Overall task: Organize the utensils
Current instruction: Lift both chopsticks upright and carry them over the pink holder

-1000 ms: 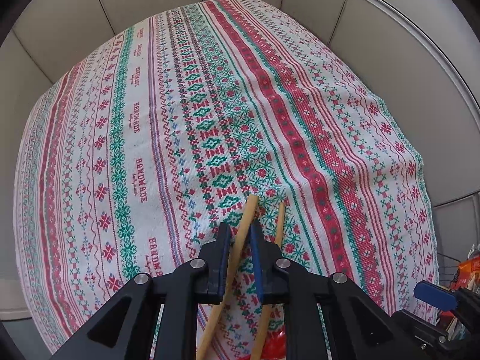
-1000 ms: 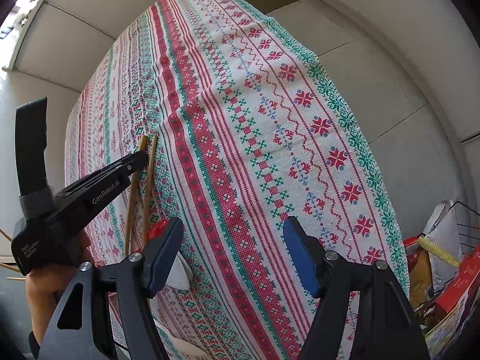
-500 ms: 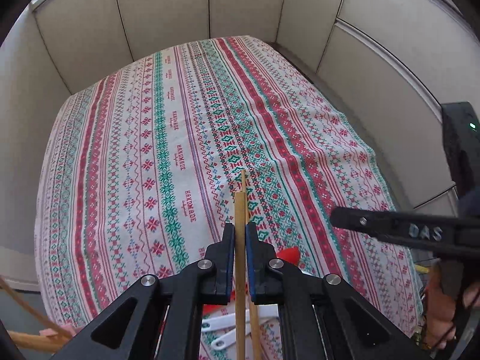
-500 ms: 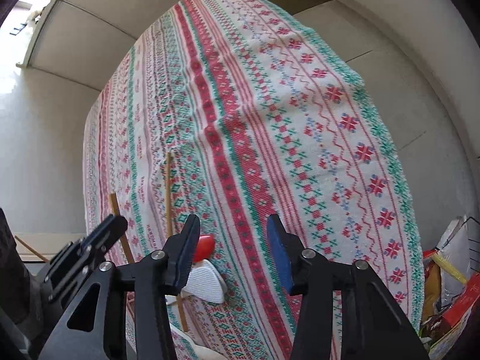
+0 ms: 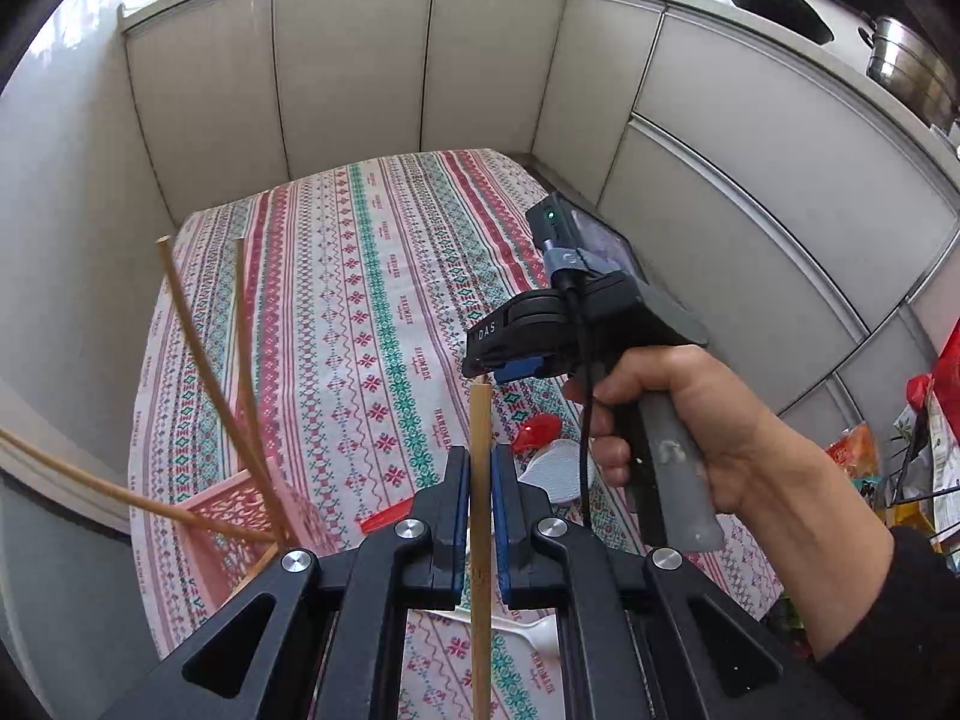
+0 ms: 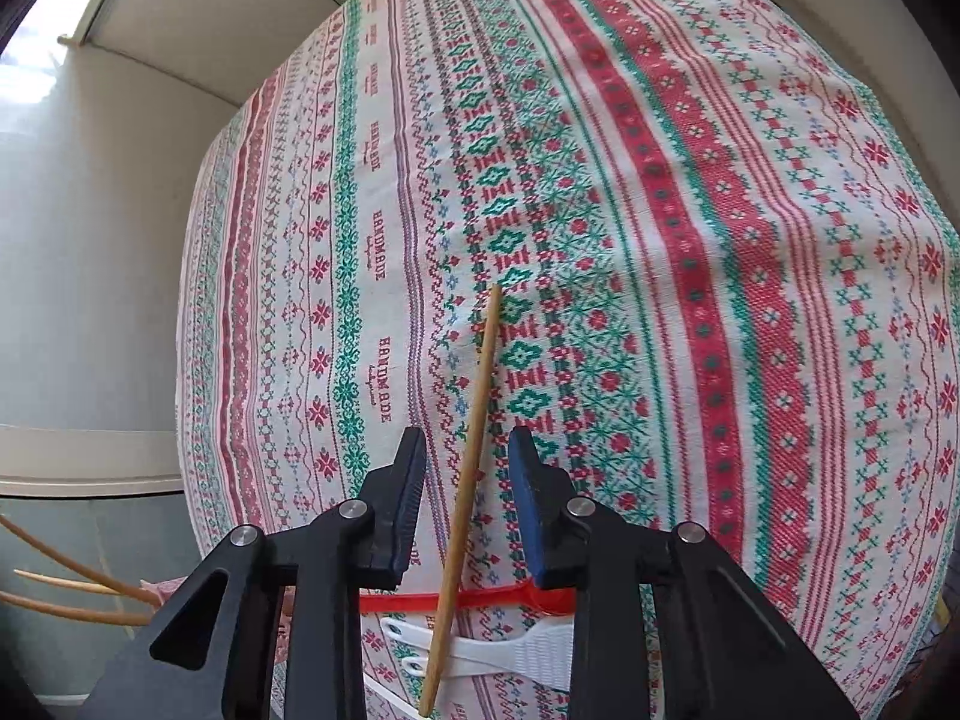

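While a patterned tablecloth (image 5: 372, 312) covers the whole table and fills most of both views, a pink openwork basket (image 5: 240, 516) sits at its near left corner with several wooden chopsticks (image 5: 192, 348) leaning out of it, up and to the left. Right of the basket, red and white plastic spoons (image 6: 516, 654) lie flat on the cloth.

Above these, the left gripper (image 5: 479, 516) has its jaws pressed together on a single chopstick (image 5: 480, 480). This stick runs lengthwise between the fingers, pointing straight forward, its tip touching or nearly touching the nose of the right gripper (image 5: 510, 369), held in the person's right hand (image 5: 678, 420).

From the right wrist view, the right gripper's jaws are spread, and a chopstick (image 6: 468, 462) passes through the gap between them, leaning slightly to the right, not touching either pad.

The basket lies well to the left, so the left gripper looks the nearer one to drop the stick in.
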`<state>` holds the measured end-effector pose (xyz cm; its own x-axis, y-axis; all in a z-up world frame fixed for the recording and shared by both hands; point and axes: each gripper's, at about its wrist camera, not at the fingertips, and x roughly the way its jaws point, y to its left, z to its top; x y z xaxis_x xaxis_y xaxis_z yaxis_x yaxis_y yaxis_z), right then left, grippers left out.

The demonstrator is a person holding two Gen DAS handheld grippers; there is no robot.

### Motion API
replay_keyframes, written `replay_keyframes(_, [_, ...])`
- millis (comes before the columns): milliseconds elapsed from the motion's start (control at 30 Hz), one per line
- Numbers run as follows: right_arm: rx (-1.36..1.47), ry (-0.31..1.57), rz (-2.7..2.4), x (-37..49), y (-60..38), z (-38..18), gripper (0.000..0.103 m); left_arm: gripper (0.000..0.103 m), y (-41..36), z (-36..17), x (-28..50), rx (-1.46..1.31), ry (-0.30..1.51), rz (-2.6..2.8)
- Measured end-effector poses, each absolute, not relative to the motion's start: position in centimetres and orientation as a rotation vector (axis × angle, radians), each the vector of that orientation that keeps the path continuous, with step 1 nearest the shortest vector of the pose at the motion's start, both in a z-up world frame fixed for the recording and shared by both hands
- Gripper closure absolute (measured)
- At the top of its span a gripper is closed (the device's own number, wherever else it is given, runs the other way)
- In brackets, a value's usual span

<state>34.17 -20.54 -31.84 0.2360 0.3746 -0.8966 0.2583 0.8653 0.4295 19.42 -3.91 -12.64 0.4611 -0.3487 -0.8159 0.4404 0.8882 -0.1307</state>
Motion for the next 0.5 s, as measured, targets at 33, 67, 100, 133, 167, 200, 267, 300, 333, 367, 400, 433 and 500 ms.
replay_keyframes(33, [0.536, 1.358, 0.078, 34.4, -20.0, -32.1, 0.078, 0.096, -3.5, -12.5, 19.2, 0.104, 0.969, -0.480])
replay_keyframes(67, [0.504, 1.339, 0.064, 34.6, -19.5, -31.8, 0.083, 0.096, -3.0, -12.4, 19.0, 0.101, 0.960, -0.474])
replay_keyframes(100, [0.470, 1.343, 0.049, 34.7, -19.1, -31.7, 0.086, 0.096, -2.4, -12.2, 18.9, 0.089, 0.951, -0.468])
replay_keyframes(133, [0.437, 1.340, 0.033, 34.7, -18.7, -31.7, 0.094, 0.096, -1.9, -12.1, 18.8, 0.074, 0.942, -0.464])
replay_keyframes(167, [0.421, 1.329, 0.032, 34.7, -18.3, -31.7, 0.096, 0.096, -1.4, -12.0, 18.7, 0.060, 0.932, -0.461])
replay_keyframes(200, [0.396, 1.321, 0.030, 34.8, -17.9, -31.8, 0.096, 0.096, -0.7, -11.7, 18.6, 0.041, 0.918, -0.454])
replay_keyframes(267, [0.375, 1.293, 0.052, 34.4, -17.6, -31.7, 0.097, 0.096, 0.3, -11.1, 18.4, 0.017, 0.900, -0.449])
replay_keyframes(300, [0.390, 1.287, 0.063, 34.1, -17.6, -31.6, 0.097, 0.096, 0.8, -10.7, 18.2, 0.008, 0.885, -0.447])
replay_keyframes(333, [0.394, 1.281, 0.062, 33.7, -17.6, -31.4, 0.098, 0.096, 1.4, -10.3, 18.0, -0.002, 0.866, -0.443])
replay_keyframes(367, [0.392, 1.265, 0.064, 33.2, -17.9, -30.9, 0.098, 0.096, 1.8, -10.0, 17.8, -0.012, 0.853, -0.439])
replay_keyframes(400, [0.382, 1.243, 0.068, 32.7, -17.8, -30.1, 0.098, 0.096, 2.4, -9.5, 17.6, -0.031, 0.834, -0.436])
replay_keyframes(433, [0.371, 1.214, 0.073, 31.9, -18.0, -29.0, 0.098, 0.096, 2.9, -9.1, 17.5, -0.046, 0.818, -0.433])
replay_keyframes(500, [0.369, 1.155, 0.076, 30.4, -18.4, -26.9, 0.098, 0.096, 3.8, -8.2, 17.1, -0.067, 0.783, -0.424])
